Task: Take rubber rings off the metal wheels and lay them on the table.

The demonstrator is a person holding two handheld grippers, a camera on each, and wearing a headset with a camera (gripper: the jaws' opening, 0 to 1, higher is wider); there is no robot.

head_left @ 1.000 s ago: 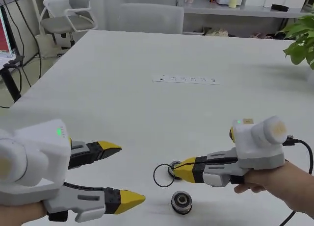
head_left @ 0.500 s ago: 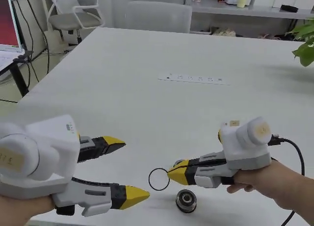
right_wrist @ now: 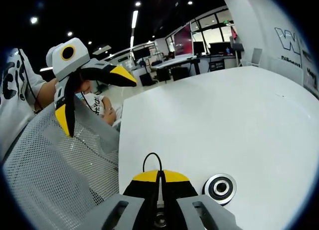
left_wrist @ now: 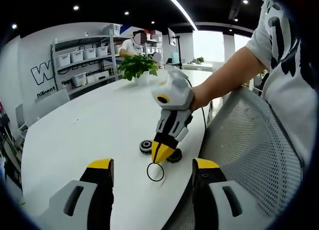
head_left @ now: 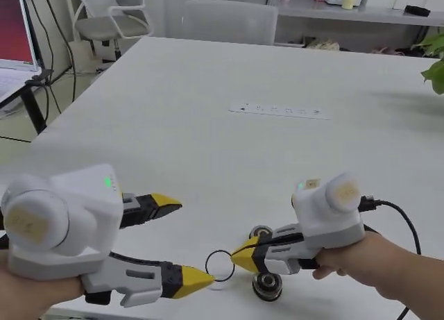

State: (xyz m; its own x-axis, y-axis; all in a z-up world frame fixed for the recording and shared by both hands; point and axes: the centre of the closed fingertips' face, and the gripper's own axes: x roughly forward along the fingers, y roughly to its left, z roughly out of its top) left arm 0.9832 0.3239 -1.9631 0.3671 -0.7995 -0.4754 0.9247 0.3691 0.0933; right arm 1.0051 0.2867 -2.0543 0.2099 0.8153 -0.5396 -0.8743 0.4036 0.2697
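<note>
White and matte, a broad rectangular table top (head_left: 208, 91) was spread across an open office. A flat white power strip (head_left: 279, 111) lay at its middle, grey swivel chairs (head_left: 111, 21) were drawn up at its far end, and a green leafy plant (left_wrist: 139, 66) was seen at one side. Wall shelving (left_wrist: 75, 60) stocked with pale bins was seen in the left gripper view.

One thin black rubber ring (head_left: 220, 264) was counted. It was pinched at its edge between the closed yellow tips of the right gripper (head_left: 239, 257), free of both wheels and close to the table's near edge. Whether it touched the surface could not be told.

Two small round metal wheels (head_left: 261, 232) with dark rims and bright hubs were counted, both laid flat on the table. One was just behind the right gripper's tips, the other wheel (head_left: 267, 285) just in front of them.

Two grippers were counted. The left gripper (head_left: 192, 241) was held near the ring, its yellow-tipped jaws spread wide with nothing gripped.
</note>
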